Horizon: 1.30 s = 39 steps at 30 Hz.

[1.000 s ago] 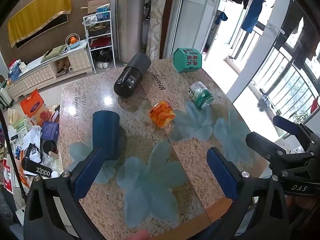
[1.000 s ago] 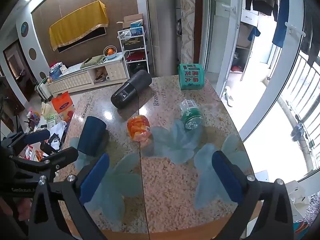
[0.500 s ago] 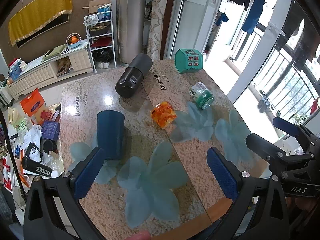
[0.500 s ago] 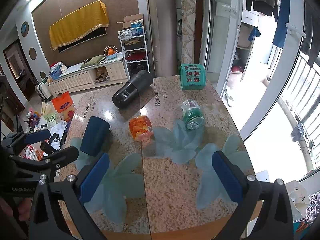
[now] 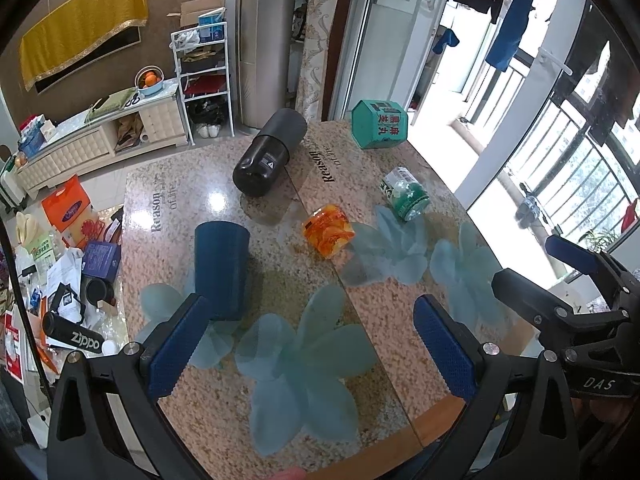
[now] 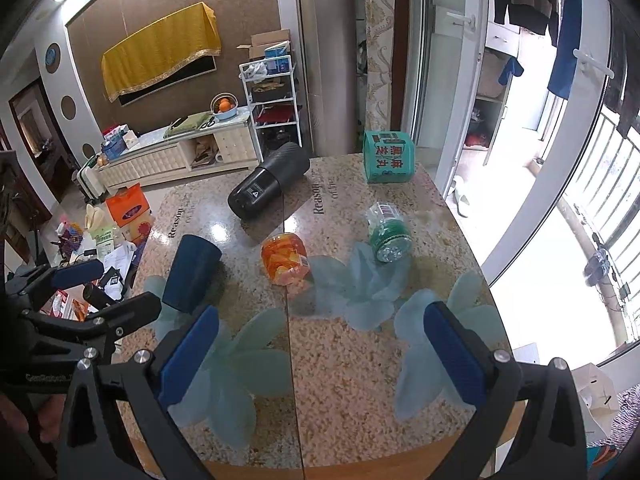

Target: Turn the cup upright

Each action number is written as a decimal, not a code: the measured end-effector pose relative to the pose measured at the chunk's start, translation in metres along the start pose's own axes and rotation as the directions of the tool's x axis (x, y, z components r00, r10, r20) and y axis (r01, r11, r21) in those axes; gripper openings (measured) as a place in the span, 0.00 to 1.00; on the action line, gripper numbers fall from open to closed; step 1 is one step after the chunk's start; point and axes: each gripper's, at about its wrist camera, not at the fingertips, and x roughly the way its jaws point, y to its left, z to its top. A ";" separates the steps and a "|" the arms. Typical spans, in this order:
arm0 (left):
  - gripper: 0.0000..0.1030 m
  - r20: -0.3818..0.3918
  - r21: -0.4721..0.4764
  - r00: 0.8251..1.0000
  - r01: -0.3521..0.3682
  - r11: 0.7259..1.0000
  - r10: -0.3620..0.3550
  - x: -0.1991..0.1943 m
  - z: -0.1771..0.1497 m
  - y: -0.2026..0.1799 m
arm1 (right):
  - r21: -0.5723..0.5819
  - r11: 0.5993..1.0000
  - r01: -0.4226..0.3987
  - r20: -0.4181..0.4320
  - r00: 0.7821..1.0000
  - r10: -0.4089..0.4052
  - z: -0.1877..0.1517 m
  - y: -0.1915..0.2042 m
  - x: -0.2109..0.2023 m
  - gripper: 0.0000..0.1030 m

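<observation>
On the table [image 5: 280, 272] | blue cup [image 5: 221, 270] (on its side) | left gripper [image 5: 312, 344], right gripper [image 6: 320, 356] spread apart

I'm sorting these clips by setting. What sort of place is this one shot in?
Most likely a lived-in home, a living or dining area. A granite-look dining table fills the foreground, a white sideboard carries a fruit bowl, and laundry hangs on the balcony.

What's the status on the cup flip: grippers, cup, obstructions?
Left gripper open, empty; right gripper open, empty. Blue cup inverted on the table, near the left gripper's left finger, no contact visible. Nothing between left gripper and cup.
</observation>
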 end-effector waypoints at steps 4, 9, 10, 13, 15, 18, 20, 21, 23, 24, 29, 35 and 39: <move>1.00 -0.003 -0.004 1.000 -0.004 1.000 0.004 0.001 0.000 0.000 | -0.003 1.000 -0.005 -0.003 1.000 0.005 0.000 0.001 0.002 1.00; 1.00 -0.002 -0.007 1.000 -0.003 1.000 0.003 0.002 -0.001 -0.001 | -0.007 1.000 -0.016 -0.007 1.000 0.016 0.004 0.000 0.004 1.00; 1.00 -0.002 -0.012 1.000 -0.001 1.000 0.001 0.003 -0.001 0.000 | -0.005 1.000 -0.022 -0.008 1.000 0.022 0.006 -0.001 0.004 1.00; 1.00 -0.007 -0.031 1.000 -0.004 1.000 0.004 0.009 0.004 0.003 | -0.013 1.000 -0.027 -0.013 1.000 0.027 0.012 -0.002 0.008 1.00; 1.00 -0.013 -0.044 1.000 -0.006 0.999 0.006 0.014 0.006 0.005 | -0.020 0.999 -0.031 -0.016 0.999 0.031 0.017 -0.003 0.012 1.00; 1.00 -0.025 -0.070 1.000 -0.009 0.998 0.007 0.019 0.012 0.010 | -0.029 0.999 -0.030 -0.021 0.999 0.029 0.028 -0.008 0.018 1.00; 1.00 -0.032 -0.088 0.999 -0.009 0.996 0.006 0.024 0.016 0.013 | -0.035 0.999 -0.023 -0.030 0.999 0.022 0.037 -0.012 0.025 1.00; 1.00 -0.035 -0.098 0.999 -0.006 0.995 0.002 0.026 0.018 0.015 | -0.036 0.999 -0.020 -0.037 0.999 0.019 0.041 -0.015 0.029 1.00; 1.00 -0.037 -0.120 0.999 0.006 0.993 -0.011 0.029 0.022 0.017 | -0.045 0.999 -0.010 -0.061 0.998 0.008 0.053 -0.022 0.042 1.00; 1.00 -0.037 -0.131 0.999 0.013 0.991 -0.018 0.030 0.023 0.018 | -0.052 0.999 -0.006 -0.073 0.997 0.002 0.057 -0.025 0.049 1.00; 1.00 -0.035 -0.152 0.999 0.007 0.988 -0.013 0.036 0.029 0.019 | -0.075 0.997 -0.014 -0.148 0.989 0.003 0.081 -0.038 0.090 1.00; 1.00 -0.073 -0.226 0.997 0.003 0.974 -0.020 0.052 0.031 0.026 | -0.114 0.993 -0.034 -0.284 0.959 0.000 0.101 -0.049 0.151 1.00; 1.00 -0.108 -0.265 0.993 0.014 0.964 -0.044 0.064 0.026 0.030 | -0.160 0.987 -0.027 -0.377 0.926 -0.035 0.106 -0.052 0.200 1.00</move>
